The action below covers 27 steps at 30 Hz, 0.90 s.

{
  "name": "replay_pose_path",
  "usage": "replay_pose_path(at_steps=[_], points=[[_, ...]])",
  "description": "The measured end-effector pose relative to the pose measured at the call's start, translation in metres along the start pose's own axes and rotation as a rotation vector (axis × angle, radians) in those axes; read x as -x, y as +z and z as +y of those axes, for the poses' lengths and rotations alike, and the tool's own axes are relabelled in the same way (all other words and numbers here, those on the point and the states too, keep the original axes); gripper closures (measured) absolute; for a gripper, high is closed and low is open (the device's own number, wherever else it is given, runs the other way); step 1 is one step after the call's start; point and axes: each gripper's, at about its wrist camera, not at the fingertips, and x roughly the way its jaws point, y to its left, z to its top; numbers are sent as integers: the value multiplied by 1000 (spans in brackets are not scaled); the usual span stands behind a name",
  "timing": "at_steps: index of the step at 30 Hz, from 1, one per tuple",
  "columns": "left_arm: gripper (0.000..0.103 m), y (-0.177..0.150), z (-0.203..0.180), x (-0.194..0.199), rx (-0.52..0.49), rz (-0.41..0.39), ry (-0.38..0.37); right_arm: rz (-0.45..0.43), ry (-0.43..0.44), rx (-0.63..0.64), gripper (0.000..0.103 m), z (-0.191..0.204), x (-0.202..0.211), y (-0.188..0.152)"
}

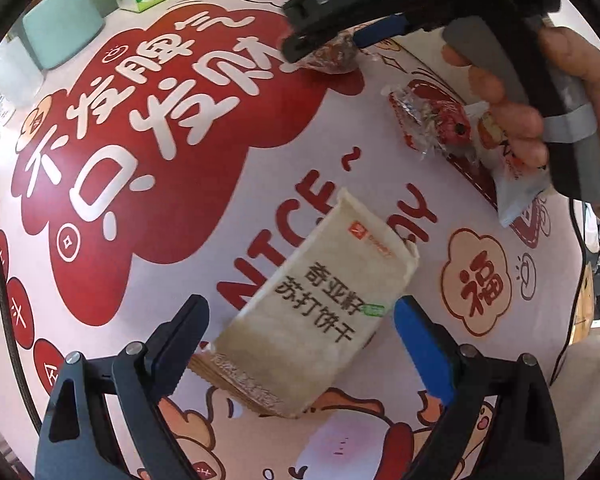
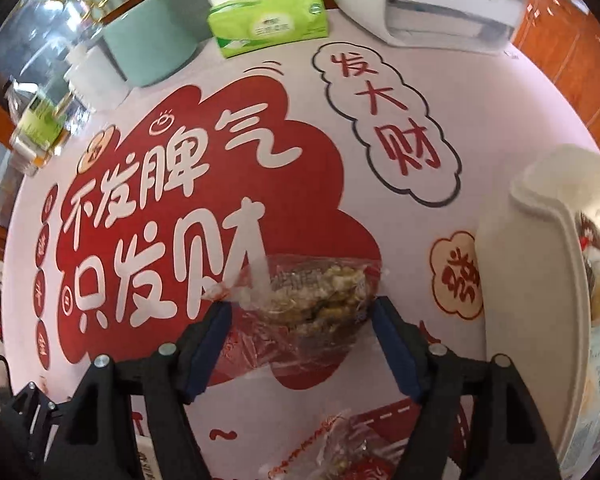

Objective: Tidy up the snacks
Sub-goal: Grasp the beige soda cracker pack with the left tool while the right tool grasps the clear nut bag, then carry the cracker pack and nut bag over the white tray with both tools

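A cream cracker packet (image 1: 320, 308) with dark lettering lies flat on the printed tablecloth (image 1: 180, 160). My left gripper (image 1: 302, 316) points down over it, open; the packet lies between the blue pads with a small gap on each side. A clear packet of nut brittle (image 2: 320, 292) lies on the cloth's red patch. My right gripper (image 2: 300, 308) is open, its fingertips on either side of that packet's near end. In the left wrist view the right gripper (image 1: 328, 44) and the hand (image 1: 540, 92) holding it stand over the same packet (image 1: 332, 60).
A white bin (image 2: 540, 248) with snacks inside stands at the right. A red-and-clear packet (image 1: 428, 120) and a pale blue packet (image 1: 516, 196) lie near it. At the back are a green tissue pack (image 2: 268, 20), a teal container (image 2: 148, 44) and a white appliance (image 2: 440, 4).
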Motion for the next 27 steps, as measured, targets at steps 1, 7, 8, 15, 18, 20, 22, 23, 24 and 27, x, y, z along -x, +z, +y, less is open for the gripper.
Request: replay_pose_path(at_steps=[1, 7, 8, 15, 18, 20, 22, 23, 24, 27], points=[[10, 0, -1, 0, -12, 0, 0, -2, -4, 6, 24, 2, -1, 0], [9, -4, -17, -6, -100, 30, 64, 18, -4, 33, 18, 4, -6, -1], [9, -3, -22, -6, -104, 30, 71, 41, -6, 30, 18, 3, -11, -2], [39, 11, -30, -5, -98, 6, 118, -8, -51, 39, 23, -1, -12, -2], [45, 16, -30, -3, -47, 0, 139, -44, -68, 57, 58, -3, -7, -1], [46, 16, -31, -2, -12, -5, 149, -48, -16, 38, 67, -9, -6, -1], [48, 15, -32, 0, 34, -10, 160, -59, 10, 16, 68, -13, -3, -3], [48, 14, -33, 1, 58, -14, 164, -60, 23, 5, 70, -15, -1, -4], [48, 11, -33, 3, 93, -16, 155, -65, 37, -10, 71, -19, 1, -6], [48, 1, -33, 15, 164, -49, 149, -71, 97, -48, 75, -24, 8, -10]])
